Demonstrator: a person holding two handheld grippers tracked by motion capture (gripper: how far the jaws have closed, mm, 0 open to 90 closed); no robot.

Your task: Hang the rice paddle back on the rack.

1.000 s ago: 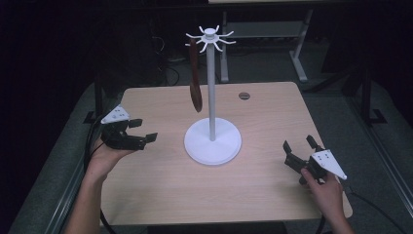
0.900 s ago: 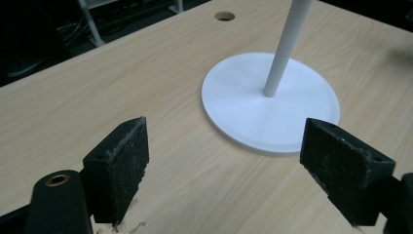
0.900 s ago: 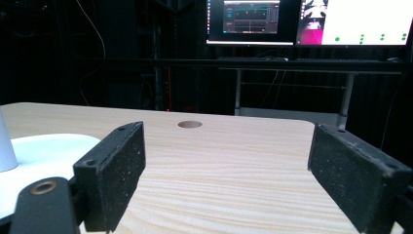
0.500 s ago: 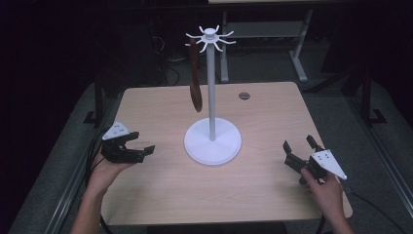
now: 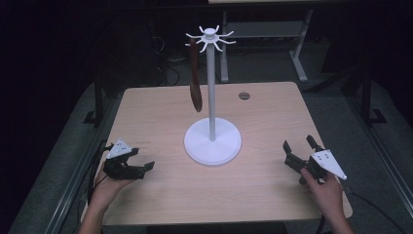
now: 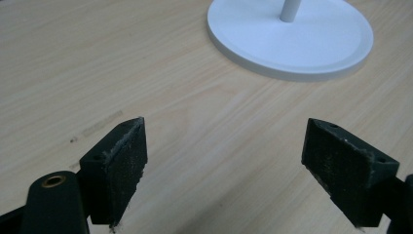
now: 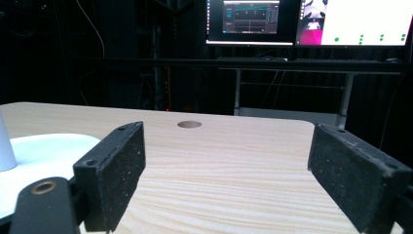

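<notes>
Pale wood-grain table is sitting in a dark room, with monitors glowing beyond its far edge. White stand, round flat base and slim pole, is occupying the centre; a brown spatula-like utensil is hanging from its hooked crown at 11 o'clock (exact shape hard to make out). Left gripper is resting at 8 o'clock, right gripper at 4 o'clock, both well apart from the base, jaws spread wide and holding nothing.
</notes>
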